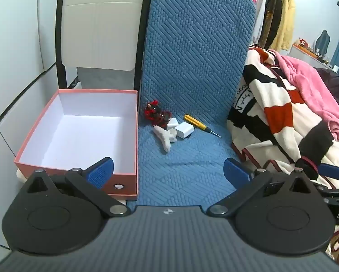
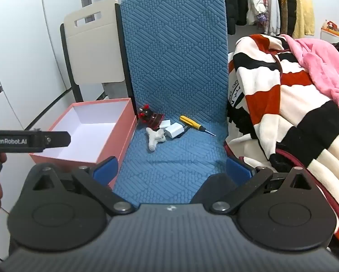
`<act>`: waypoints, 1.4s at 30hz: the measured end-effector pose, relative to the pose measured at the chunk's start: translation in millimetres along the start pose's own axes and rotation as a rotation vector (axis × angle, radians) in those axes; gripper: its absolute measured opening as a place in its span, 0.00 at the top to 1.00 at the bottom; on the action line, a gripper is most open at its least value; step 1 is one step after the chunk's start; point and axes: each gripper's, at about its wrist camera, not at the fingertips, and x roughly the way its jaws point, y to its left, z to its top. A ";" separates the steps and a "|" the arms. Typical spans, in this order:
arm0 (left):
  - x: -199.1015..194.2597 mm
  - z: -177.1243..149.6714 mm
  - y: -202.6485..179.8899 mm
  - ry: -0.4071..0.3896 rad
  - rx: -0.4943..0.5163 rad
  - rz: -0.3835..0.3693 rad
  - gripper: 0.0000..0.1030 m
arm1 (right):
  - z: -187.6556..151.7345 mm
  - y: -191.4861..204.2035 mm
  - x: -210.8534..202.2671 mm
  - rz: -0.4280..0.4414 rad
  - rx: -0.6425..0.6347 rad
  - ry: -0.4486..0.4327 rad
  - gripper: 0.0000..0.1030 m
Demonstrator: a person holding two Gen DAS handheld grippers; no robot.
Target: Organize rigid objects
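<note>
Several small objects lie at the back of a blue quilted seat: a red and black toy, two white chargers, a white coral-like piece and a yellow screwdriver. They also show in the right wrist view: toy, chargers, white piece, screwdriver. An open pink box with a white inside stands left of the seat, box. My left gripper is open and empty, well short of the objects. My right gripper is open and empty too.
A red, black and white blanket and pink cloth pile up on the right, blanket. The blue backrest rises behind the objects. A cream chair stands behind the box. Clothes hang at the back right.
</note>
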 end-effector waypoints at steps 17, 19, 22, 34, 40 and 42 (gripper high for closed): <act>-5.3 -2.7 8.4 -0.003 -0.016 0.000 0.00 | -0.8 8.2 -14.1 0.008 -0.009 -0.021 0.00; -5.2 -2.2 10.9 -0.007 -0.030 0.006 0.00 | -0.8 7.3 -15.0 0.012 -0.009 -0.019 0.00; -5.1 -1.2 13.6 -0.008 -0.041 -0.001 0.00 | -0.8 7.0 -15.6 0.008 -0.014 -0.020 0.00; -3.2 -8.7 12.3 0.000 -0.036 -0.009 0.00 | -7.9 9.7 -15.3 0.016 -0.009 -0.015 0.00; 0.2 -11.5 7.9 0.009 -0.029 -0.010 0.00 | -8.5 2.7 -16.4 0.029 0.016 -0.006 0.00; -0.4 -12.5 5.1 0.007 -0.020 -0.013 0.00 | -9.6 0.2 -18.0 0.033 0.027 -0.010 0.00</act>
